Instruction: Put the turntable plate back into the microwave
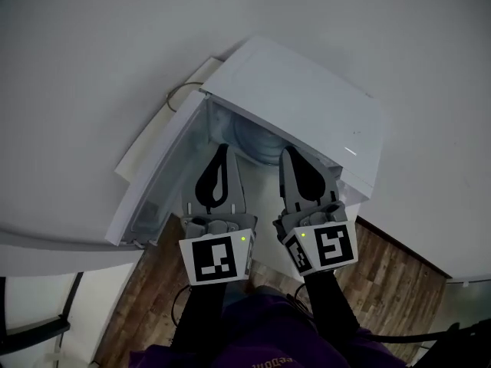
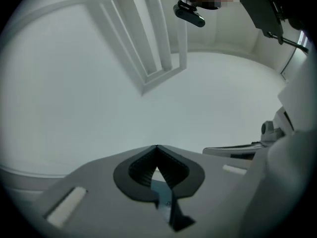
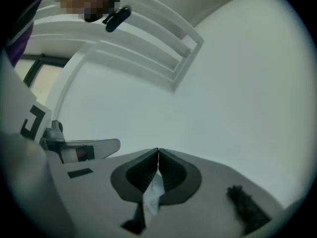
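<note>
— Where's the turntable plate (image 1: 257, 140) from where you stand?

— Inside the microwave (image 1: 307, 106), as far as I can see. It's a pale bluish round shape in the cavity, just above the centre of the head view. The top of the oven hides its far part.

— And the door (image 1: 157, 176)?

— Wide open, running down toward the lower left of the frame.

— Are the claws carrying anything?

— No. The left gripper (image 1: 222, 152) is clenched. In its own view the two dark pads meet at the tips with nothing pinched between them. The right gripper (image 1: 288, 155) is the same, clenched and empty.

— Where do they sit?

— Side by side in the middle of the head view, apart from each other, the left one on the left. Their tips are at the mouth of the cavity, just below the plate in the picture. I can't tell whether either one touches it.

— What else is there?

— The left marker cube (image 1: 216, 257) and the right marker cube (image 1: 330, 244) are at lower centre, each next to a small green light. A wooden floor (image 1: 387, 274) shows at the lower right. A white surface (image 1: 92, 52) fills the upper half around the microwave, and a purple garment (image 1: 261, 340) lies along the bottom edge.
</note>
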Available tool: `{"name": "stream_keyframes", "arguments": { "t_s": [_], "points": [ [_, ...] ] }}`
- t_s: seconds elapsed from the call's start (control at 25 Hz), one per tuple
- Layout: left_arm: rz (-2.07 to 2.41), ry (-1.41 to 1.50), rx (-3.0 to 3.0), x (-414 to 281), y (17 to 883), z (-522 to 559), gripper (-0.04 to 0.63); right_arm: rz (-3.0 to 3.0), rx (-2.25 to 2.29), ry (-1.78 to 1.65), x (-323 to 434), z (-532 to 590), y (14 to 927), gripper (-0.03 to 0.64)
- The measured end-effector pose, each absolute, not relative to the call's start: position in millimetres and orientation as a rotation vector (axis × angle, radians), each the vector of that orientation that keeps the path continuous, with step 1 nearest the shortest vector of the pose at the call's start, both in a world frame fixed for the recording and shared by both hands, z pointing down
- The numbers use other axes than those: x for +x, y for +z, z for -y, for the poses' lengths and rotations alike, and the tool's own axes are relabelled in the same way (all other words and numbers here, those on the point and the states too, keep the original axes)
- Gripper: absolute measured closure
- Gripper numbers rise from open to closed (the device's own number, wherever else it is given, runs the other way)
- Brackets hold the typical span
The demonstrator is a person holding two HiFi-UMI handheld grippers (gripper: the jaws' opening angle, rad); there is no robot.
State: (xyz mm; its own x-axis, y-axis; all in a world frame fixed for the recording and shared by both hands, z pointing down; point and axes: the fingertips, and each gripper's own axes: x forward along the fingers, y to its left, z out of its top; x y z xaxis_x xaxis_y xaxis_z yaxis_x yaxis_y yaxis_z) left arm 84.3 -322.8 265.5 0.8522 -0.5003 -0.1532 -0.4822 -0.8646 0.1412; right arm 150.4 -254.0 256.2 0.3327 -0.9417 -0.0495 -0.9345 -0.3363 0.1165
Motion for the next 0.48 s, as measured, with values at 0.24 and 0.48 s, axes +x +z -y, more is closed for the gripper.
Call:
{"name": "stream_keyframes", "arguments": {
  "t_s": [0.24,0.48],
  "points": [
    [0.824,-0.404,2.962,70,231,312,0.588,1.699,2.382,-0.474,126,248,208,0.606],
    [0.866,-0.435,3.073,63,216,298,0.588,1.657,2.307,-0.593,113,242,197,0.606]
  ]
}}
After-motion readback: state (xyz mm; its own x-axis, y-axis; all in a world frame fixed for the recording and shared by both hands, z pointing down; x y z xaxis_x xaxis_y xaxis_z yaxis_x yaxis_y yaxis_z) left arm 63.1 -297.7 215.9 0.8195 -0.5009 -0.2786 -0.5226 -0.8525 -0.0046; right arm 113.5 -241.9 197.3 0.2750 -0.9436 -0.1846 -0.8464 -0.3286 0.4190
